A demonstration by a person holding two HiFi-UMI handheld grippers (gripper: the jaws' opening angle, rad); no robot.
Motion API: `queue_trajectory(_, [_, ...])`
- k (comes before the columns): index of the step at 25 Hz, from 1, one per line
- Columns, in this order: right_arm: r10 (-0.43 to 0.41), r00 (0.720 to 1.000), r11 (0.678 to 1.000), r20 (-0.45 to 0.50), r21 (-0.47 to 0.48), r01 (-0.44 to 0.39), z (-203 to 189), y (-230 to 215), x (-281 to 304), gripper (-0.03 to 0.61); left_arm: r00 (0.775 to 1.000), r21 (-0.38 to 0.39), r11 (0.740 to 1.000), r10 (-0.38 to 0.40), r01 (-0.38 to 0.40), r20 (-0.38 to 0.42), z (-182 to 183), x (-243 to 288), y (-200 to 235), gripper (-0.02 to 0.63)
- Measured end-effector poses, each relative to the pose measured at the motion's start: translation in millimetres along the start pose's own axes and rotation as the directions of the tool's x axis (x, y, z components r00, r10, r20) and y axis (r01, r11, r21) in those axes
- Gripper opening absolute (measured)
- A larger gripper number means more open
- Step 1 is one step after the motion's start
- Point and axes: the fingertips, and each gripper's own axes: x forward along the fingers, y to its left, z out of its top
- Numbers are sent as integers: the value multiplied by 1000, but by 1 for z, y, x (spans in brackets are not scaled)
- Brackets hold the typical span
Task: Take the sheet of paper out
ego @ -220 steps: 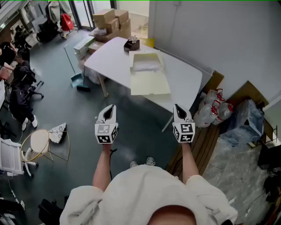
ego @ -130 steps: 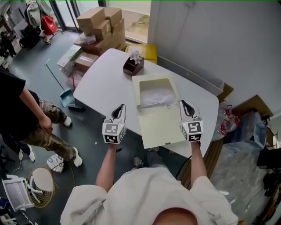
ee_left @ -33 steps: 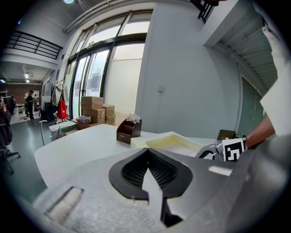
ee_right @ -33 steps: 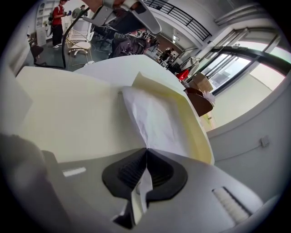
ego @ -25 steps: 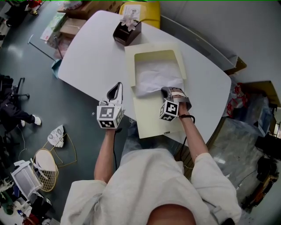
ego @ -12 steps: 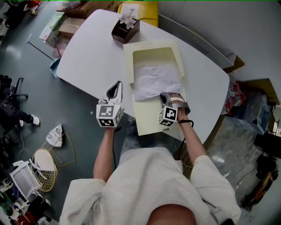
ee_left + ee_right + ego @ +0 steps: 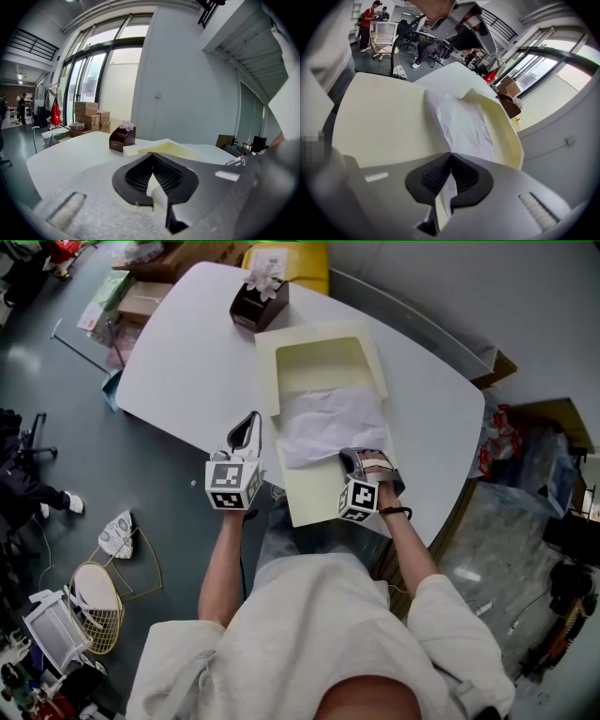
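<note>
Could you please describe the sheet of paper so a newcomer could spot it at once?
On the white table lies an open pale yellow box. The sheet of paper trails out of it over the lid, its edge pinched in the right gripper. It alone is white and crinkled; the tissue holder beyond is dark brown.

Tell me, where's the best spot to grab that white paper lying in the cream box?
Grip the paper by its near edge, coming from the person's side over the flat lid. That edge lies out of the walled tray, thin enough to pinch; the right tongs are shut on it there.
</note>
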Motion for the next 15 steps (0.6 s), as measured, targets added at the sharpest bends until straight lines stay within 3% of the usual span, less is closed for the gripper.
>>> queue_trajectory(9, [4, 1000, 1000, -2, 8, -4, -4, 19, -20, -2, 1000, -1, 1000, -8, 8, 5, 4, -1, -5, 2])
queue_trajectory(15, [-54, 998, 998, 22, 20, 54, 3, 1, -40, -2, 1000, 3, 1000, -17, 17, 9, 6, 1, -8, 2])
